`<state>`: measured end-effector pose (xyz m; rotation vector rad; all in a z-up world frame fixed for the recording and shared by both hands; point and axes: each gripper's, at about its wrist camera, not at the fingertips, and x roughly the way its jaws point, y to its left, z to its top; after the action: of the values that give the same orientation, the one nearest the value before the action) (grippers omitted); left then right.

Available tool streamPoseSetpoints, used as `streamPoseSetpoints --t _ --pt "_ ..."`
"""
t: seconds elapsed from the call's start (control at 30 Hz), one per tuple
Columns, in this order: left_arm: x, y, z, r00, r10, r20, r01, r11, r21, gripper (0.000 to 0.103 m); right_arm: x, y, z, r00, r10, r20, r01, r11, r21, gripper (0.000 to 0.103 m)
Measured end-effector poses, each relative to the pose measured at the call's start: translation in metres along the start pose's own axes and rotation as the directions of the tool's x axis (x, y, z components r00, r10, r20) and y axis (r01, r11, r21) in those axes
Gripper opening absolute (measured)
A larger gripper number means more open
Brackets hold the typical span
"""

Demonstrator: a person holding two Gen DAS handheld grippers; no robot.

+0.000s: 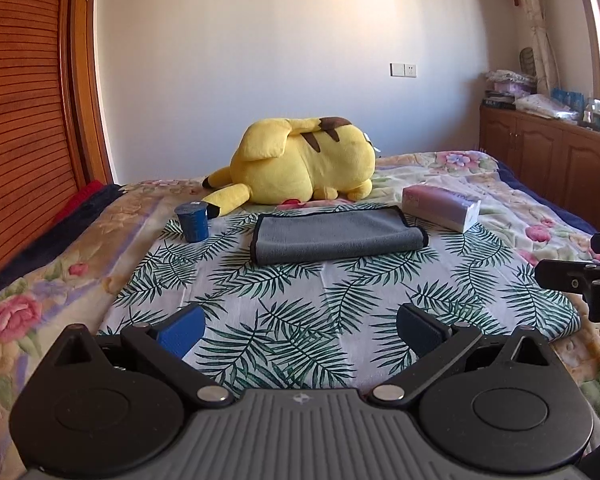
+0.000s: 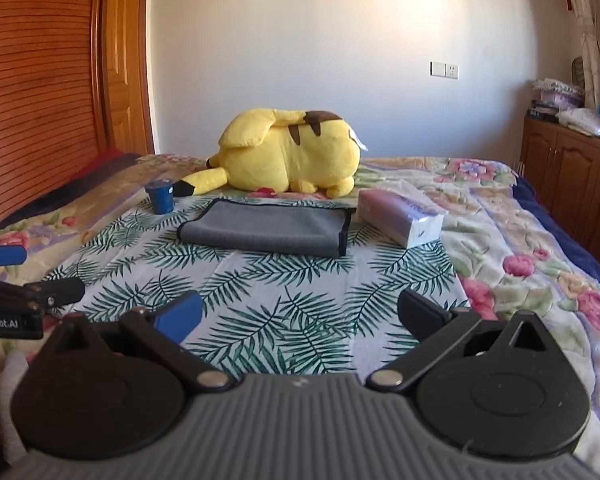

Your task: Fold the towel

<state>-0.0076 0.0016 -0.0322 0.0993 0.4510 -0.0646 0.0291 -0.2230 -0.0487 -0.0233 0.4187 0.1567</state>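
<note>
Towel lies folded, centre frame on the leaf-print cloth. Cup to its left, tissue pack to its right, plush toy behind. Left gripper and right gripper both spread wide, holding nothing, well short of the towel. Right gripper cut off at the left view's right edge.

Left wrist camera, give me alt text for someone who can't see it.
A grey towel, already folded over, lies on a palm-leaf sheet on a bed, beyond the open left tool, which holds nothing. Behind the towel lies a yellow plush toy, with a blue cup to its left and a tissue pack to its right; the right tool shows at the right edge.
</note>
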Motion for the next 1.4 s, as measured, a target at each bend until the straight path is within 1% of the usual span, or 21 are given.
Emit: streamPoseSetpoints --t 0.43,0.87,1.13,1.4 --pt "-0.007 0.002 0.004 0.999 0.006 0.042 -0.004 1.0 -0.025 0.087 -0.002 -0.003 0.001 0.999 -0.024 0.033 0.023 1.0 0.017 0.103" --pt "-0.013 0.003 0.006 0.996 0.018 0.084 -0.017 1.0 -0.017 0.087 -0.007 -0.007 0.0 0.997 -0.041 0.072 0.038 0.999 0.035 0.103" --pt "-0.015 0.002 0.008 0.994 0.023 0.106 -0.022 1.0 -0.009 0.087 -0.013 -0.01 0.0 0.992 -0.057 0.112 0.052 0.997 0.051 0.103" --pt "-0.015 0.002 0.007 0.994 0.023 0.107 -0.023 1.0 -0.004 0.087 -0.014 -0.011 0.001 0.991 -0.065 0.12 0.058 0.997 0.054 0.103"
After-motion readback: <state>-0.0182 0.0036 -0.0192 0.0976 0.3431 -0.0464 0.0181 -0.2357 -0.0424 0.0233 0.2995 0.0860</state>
